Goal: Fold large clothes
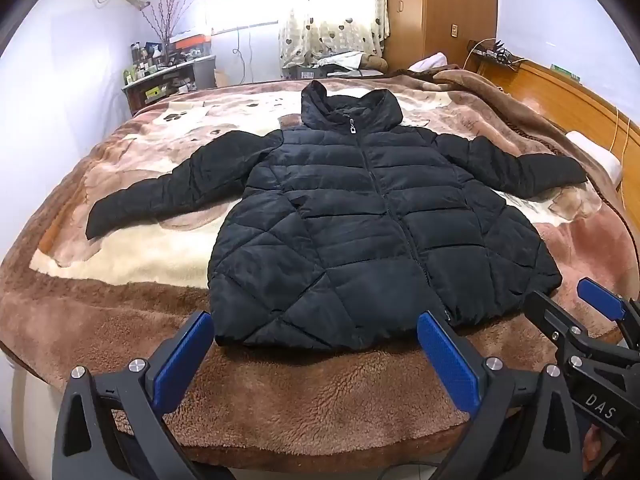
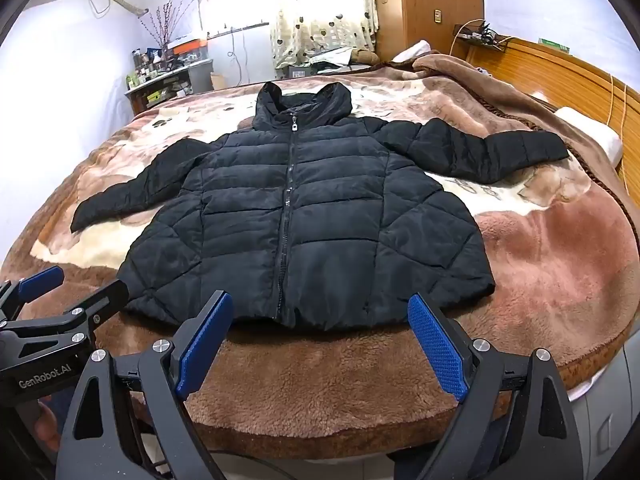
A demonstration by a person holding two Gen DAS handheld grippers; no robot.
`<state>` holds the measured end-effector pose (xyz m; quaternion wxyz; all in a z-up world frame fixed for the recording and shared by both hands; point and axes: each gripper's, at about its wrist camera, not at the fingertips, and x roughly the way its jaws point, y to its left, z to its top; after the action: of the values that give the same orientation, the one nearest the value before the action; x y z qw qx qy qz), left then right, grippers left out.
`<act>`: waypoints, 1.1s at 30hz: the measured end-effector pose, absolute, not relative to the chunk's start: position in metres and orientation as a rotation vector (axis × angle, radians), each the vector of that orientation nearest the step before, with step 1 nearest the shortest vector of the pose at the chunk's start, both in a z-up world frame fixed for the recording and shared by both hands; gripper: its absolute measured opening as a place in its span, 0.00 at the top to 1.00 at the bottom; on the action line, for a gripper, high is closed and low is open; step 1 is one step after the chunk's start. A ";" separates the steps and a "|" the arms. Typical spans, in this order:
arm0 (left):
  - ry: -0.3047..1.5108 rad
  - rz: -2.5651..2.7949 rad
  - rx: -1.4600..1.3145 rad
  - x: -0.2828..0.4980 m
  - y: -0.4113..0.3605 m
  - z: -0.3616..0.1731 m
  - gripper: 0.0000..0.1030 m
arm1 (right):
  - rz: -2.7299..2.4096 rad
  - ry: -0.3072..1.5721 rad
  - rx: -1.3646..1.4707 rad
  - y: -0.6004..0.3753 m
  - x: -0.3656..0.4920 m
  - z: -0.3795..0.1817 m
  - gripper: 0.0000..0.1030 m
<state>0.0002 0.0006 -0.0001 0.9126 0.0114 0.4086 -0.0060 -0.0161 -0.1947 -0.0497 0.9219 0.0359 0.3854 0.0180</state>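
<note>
A black quilted hooded puffer jacket (image 1: 360,232) lies flat, zipped, front up on the bed, both sleeves spread out; it also shows in the right wrist view (image 2: 296,224). My left gripper (image 1: 316,328) is open and empty, just short of the jacket's hem on its left side. My right gripper (image 2: 320,308) is open and empty at the hem near the zipper's bottom. The right gripper also shows at the right edge of the left wrist view (image 1: 568,300), and the left gripper at the left edge of the right wrist view (image 2: 76,280).
A brown and cream plush blanket (image 1: 120,248) covers the bed. A wooden headboard (image 1: 560,92) runs along the right, with a white pillow (image 1: 596,152). A cluttered desk (image 1: 168,76), a curtained window (image 1: 332,12) and a wooden wardrobe (image 1: 440,12) stand behind.
</note>
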 end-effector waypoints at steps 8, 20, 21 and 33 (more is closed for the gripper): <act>0.822 -0.039 0.006 0.001 0.001 -0.001 0.00 | 0.016 0.781 0.073 -0.197 -0.016 -0.045 0.13; 0.773 -0.027 0.087 -0.004 -0.015 0.015 0.00 | -0.020 0.741 0.059 -0.199 -0.019 -0.038 0.13; 0.784 -0.035 0.069 -0.004 -0.014 0.014 0.00 | -0.021 0.741 0.060 -0.199 -0.019 -0.037 0.13; 0.798 -0.020 0.017 0.000 -0.006 0.011 0.00 | -0.040 0.731 0.077 -0.204 -0.019 -0.035 0.13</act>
<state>0.0002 -0.0056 0.0106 0.9214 0.0083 0.3884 -0.0099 -0.0187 -0.2045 -0.0353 0.9331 0.0376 0.3572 -0.0197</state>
